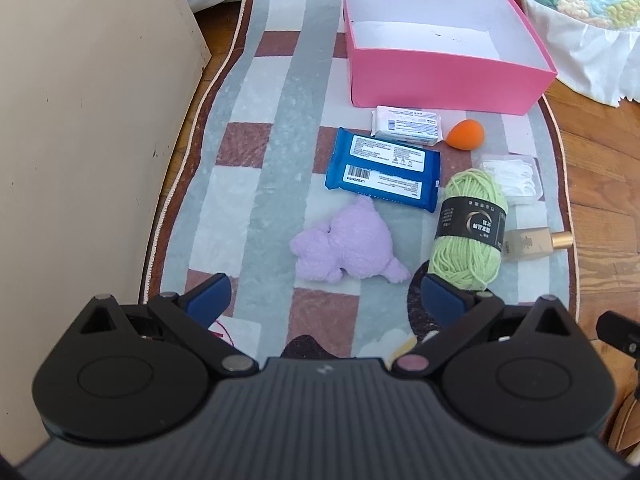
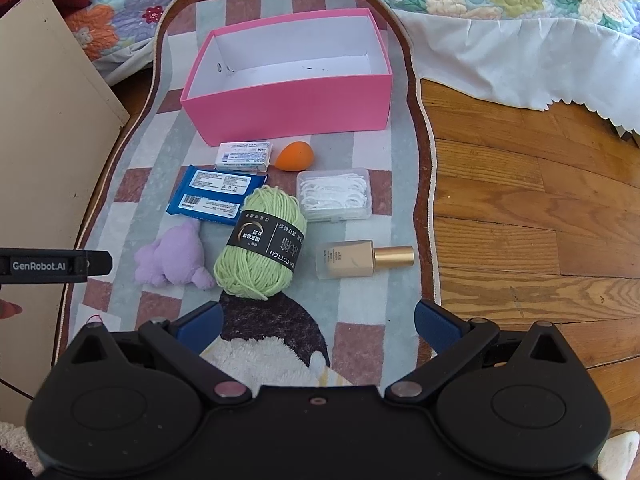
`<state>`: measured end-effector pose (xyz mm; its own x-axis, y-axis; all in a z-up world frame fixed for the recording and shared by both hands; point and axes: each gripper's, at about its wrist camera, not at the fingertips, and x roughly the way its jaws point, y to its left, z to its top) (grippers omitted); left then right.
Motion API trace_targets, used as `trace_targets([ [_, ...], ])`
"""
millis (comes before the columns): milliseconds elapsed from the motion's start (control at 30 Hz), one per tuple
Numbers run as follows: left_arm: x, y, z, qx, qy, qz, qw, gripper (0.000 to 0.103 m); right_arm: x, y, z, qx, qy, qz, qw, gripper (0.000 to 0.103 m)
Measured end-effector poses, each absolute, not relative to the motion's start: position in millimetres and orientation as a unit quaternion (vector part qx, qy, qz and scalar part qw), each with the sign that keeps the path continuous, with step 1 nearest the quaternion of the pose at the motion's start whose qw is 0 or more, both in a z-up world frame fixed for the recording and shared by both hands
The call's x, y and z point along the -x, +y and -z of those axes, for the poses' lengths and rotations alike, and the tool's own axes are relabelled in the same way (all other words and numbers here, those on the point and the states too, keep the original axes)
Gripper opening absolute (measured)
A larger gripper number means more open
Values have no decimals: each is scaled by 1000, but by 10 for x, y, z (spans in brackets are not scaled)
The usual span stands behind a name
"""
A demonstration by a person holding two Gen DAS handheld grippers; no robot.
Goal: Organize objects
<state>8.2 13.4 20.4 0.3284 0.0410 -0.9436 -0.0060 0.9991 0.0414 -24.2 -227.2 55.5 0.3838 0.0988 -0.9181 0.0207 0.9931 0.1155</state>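
- Right wrist view shows the task's things laid out on a checked rug [image 2: 360, 344] on the floor: an empty pink box [image 2: 288, 112] at the far end, and in front of it a white packet [image 2: 244, 156], an orange sponge [image 2: 295, 156], a blue wipes pack [image 2: 216, 194], a clear floss-pick case [image 2: 335, 194], a green yarn skein [image 2: 260, 248], a purple plush [image 2: 176, 258] and a foundation bottle [image 2: 362, 262].
- Crowding hazard: the yarn skein touches or overlaps the wipes pack and sits just beside the plush. A grasp aimed at one is likely to drag its neighbour.
- Rolling hazard: the sponge and the bottle, which lies on its side, can roll if nudged, possibly off the rug onto the wood floor [image 2: 520, 216].
- Deformation hazard: yarn and plush are soft; a shallow pinch may slip or pull loose strands.
- Right gripper [image 2: 316, 322]: fingers spread wide, holding nothing, short of the yarn.
- Left gripper [image 1: 326, 294]: likewise spread and empty, just short of the plush.
- Collision hazard: both grippers converge on the same cluster.
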Motion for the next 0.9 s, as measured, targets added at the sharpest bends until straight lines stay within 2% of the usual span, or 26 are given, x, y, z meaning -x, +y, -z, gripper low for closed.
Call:
trace_targets([
  [500, -62, 52, -265, -20, 574, -9, 818, 103, 253, -2290, -560, -54, 552, -29, 832, 103],
  [633, -69, 74, -288, -7, 565, -10, 825, 102, 276, -2275, -599, -52, 526, -68, 846, 103],
  [700, -90, 63, -278, -8, 561, -6, 828, 100, 287, -2297, -604, -71, 498, -105, 858, 98],
  [800, -136, 18, -282, -9, 554, -2, 832, 99, 180, -2367, -465, -119, 500, -131, 848, 90],
  [833, -156, -3, -295, -7, 549, 3, 836, 99, 141, -2371, -418, -119, 501, -133, 847, 90],
  [900, -212, -56, -360, 1, 536, 12, 844, 97, 102, -2317, -378, -93, 488, -135, 857, 83],
])
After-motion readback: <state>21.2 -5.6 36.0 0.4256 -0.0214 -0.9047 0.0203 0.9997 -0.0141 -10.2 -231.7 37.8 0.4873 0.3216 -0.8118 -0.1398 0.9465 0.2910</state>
